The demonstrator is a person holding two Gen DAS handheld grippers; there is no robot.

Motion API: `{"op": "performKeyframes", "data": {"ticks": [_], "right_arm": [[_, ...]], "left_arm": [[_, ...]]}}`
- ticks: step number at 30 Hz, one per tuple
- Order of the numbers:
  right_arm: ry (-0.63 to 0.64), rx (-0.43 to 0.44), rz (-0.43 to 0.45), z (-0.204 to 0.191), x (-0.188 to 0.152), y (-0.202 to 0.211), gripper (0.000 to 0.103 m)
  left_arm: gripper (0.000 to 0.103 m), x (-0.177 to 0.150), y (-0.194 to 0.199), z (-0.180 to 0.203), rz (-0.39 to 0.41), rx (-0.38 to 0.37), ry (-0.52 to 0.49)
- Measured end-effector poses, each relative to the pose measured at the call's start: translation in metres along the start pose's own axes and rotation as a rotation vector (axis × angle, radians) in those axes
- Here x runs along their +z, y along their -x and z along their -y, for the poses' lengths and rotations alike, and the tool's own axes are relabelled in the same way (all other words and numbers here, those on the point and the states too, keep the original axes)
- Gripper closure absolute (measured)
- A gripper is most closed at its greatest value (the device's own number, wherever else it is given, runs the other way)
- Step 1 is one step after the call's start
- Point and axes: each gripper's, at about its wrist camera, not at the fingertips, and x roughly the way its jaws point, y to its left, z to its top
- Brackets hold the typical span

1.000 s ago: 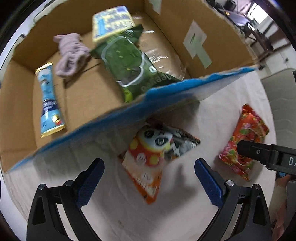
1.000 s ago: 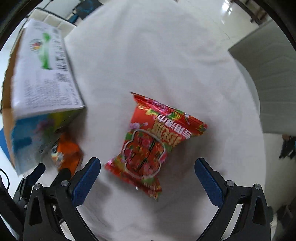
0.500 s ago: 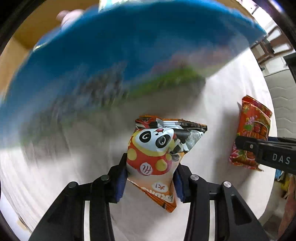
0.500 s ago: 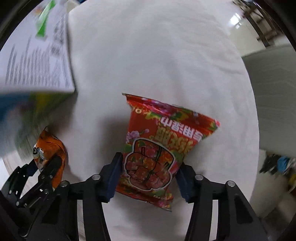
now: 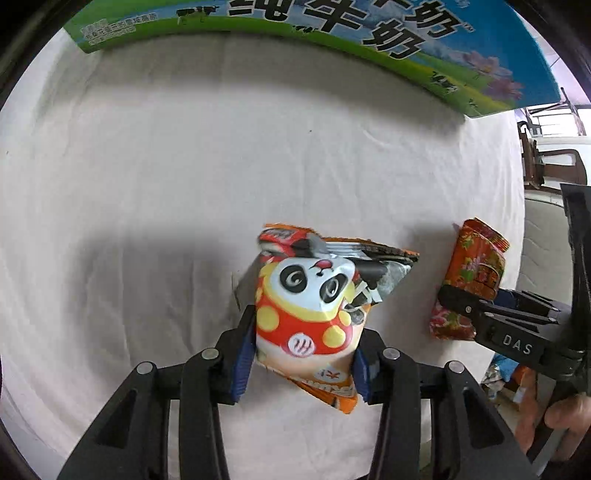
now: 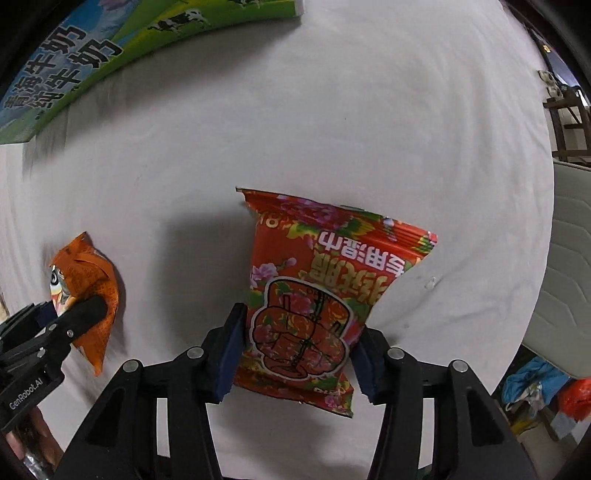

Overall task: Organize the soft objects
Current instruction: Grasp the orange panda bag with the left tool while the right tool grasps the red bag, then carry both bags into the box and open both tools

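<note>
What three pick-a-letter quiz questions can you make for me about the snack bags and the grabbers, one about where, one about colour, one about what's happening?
1. Where is the printed milk carton box in the left wrist view?
A. Behind the panda snack bag, at the top
B. Under the bag
C. Between the jaws

2. What is the main colour of the flowery snack bag?
A. Blue
B. Red
C. White

3. What is the left gripper doing?
A. Hanging open
B. Resting in the box
C. Shut on the panda snack bag

Answers: 1 A, the box runs along the top edge, past the bag. 2 B, its wrapper is red with flowers. 3 C, both blue pads press the bag's sides; the right gripper pinches the flowery bag likewise.
</note>
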Motion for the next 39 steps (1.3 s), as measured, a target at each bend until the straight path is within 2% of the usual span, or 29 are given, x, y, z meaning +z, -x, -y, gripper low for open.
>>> {"op": "performKeyframes", "data": {"ticks": [6, 8, 10, 12, 16, 23, 28, 36, 39], "right_arm": [[-0.028, -0.005, 0.01, -0.013, 0.011, -0.003, 0.049], [-0.03, -0.004, 0.018, -0.01, 0.03, 0.002, 0.051], [-0.026, -0.001, 0.027, -0.008, 0.025, 0.005, 0.053], [-0.018, 0.005, 0.044, -0.01, 0.018, 0.011, 0.054], [-0.001, 0.022, 0.102, -0.01, 0.004, 0.037, 0.054], [0.031, 0.058, 0.225, 0.016, -0.031, 0.087, 0.054], [0.057, 0.075, 0.289, 0.014, -0.045, 0.127, 0.055], [0.106, 0.097, 0.332, -0.011, -0.07, 0.173, 0.055], [0.115, 0.116, 0.331, -0.013, -0.075, 0.176, 0.055]], "left_arm": [[0.063, -0.002, -0.002, 0.028, 0.044, 0.09, -0.043], [0.064, -0.003, 0.0, 0.04, 0.066, 0.099, -0.043], [0.064, -0.008, 0.011, 0.047, 0.105, 0.118, -0.054], [0.064, -0.021, 0.032, 0.037, 0.144, 0.136, -0.064], [0.064, -0.032, 0.068, 0.053, 0.224, 0.164, -0.076], [0.064, -0.046, 0.119, 0.045, 0.305, 0.171, -0.099], [0.064, -0.062, 0.158, 0.042, 0.359, 0.179, -0.121], [0.064, -0.072, 0.179, 0.057, 0.404, 0.151, -0.132], [0.064, -0.074, 0.186, 0.058, 0.424, 0.14, -0.129]]}}
